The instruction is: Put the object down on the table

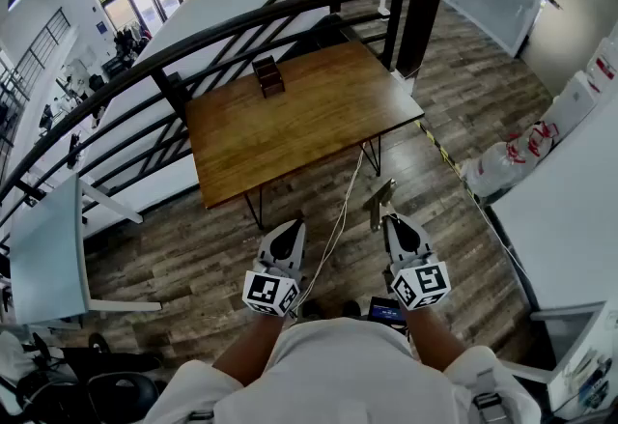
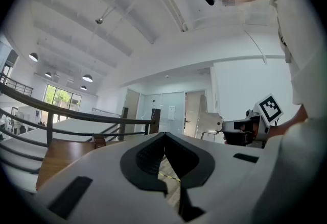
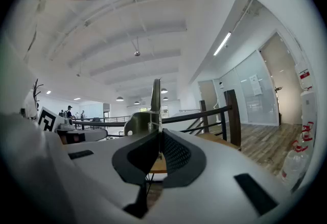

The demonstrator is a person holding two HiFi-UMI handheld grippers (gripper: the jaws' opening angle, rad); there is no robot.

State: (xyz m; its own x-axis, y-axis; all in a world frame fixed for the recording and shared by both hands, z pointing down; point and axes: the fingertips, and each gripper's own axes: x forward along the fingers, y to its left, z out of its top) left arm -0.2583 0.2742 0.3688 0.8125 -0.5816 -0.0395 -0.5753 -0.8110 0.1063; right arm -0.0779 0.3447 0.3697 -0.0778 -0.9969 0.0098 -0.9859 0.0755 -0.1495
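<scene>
Aloft, right claw [image 3: 158, 152] gripping metal object [image 3: 155, 96]

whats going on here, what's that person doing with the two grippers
A person stands on the wood floor just short of a wooden table, with a gripper in each hand. The right gripper is shut on a thin metal object, which sticks up from its jaws and hangs over the floor, not yet over the table. The left gripper is shut with nothing in it. A small dark wooden box sits near the table's far edge.
</scene>
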